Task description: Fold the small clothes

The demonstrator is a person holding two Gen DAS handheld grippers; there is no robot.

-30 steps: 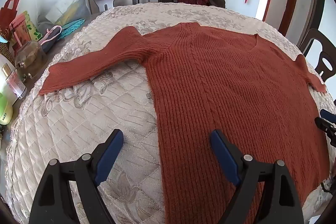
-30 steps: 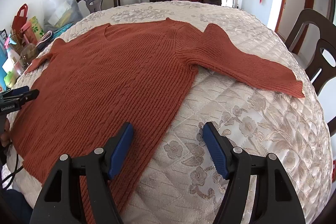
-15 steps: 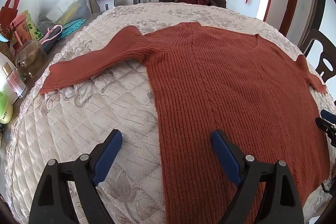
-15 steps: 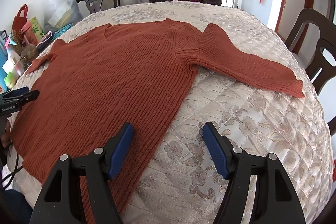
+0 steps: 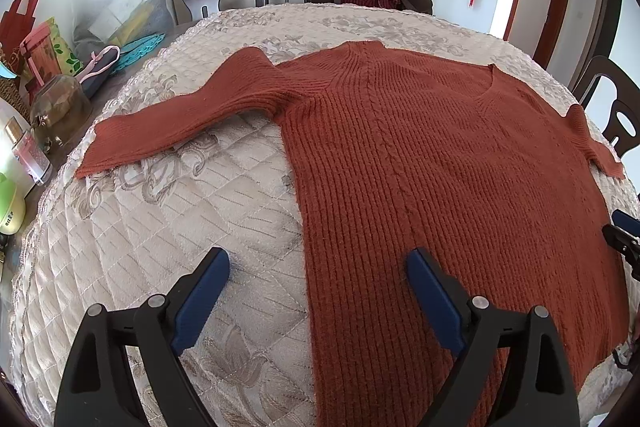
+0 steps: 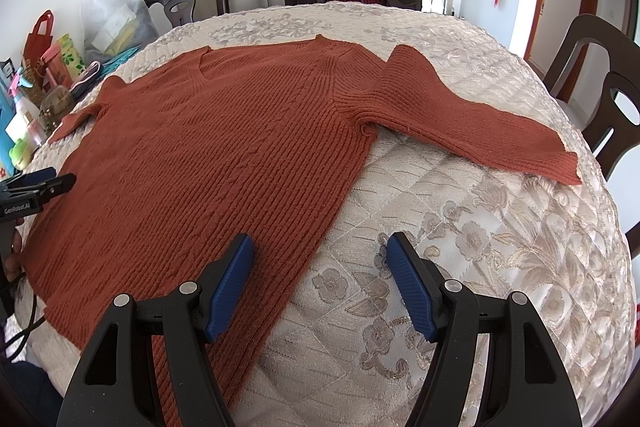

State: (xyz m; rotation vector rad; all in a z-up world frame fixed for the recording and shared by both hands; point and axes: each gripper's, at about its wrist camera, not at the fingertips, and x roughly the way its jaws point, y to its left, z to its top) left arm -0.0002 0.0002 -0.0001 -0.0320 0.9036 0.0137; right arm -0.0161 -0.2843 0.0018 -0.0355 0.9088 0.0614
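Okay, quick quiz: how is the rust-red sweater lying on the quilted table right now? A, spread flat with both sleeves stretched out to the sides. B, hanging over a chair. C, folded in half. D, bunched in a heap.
A: the sweater lies flat on the quilted table cover, one sleeve out to one side and the other sleeve to the opposite side.

The quilted cover [image 5: 168, 227] lies bare on the near left and, in the right wrist view, on the near right [image 6: 500, 267], open to a hand. The sweater [image 5: 440, 167] spreads flat over the middle. Bottles and bags [image 5: 44, 75] crowd the far left edge. Chairs [image 6: 592, 75] ring the far and right sides.
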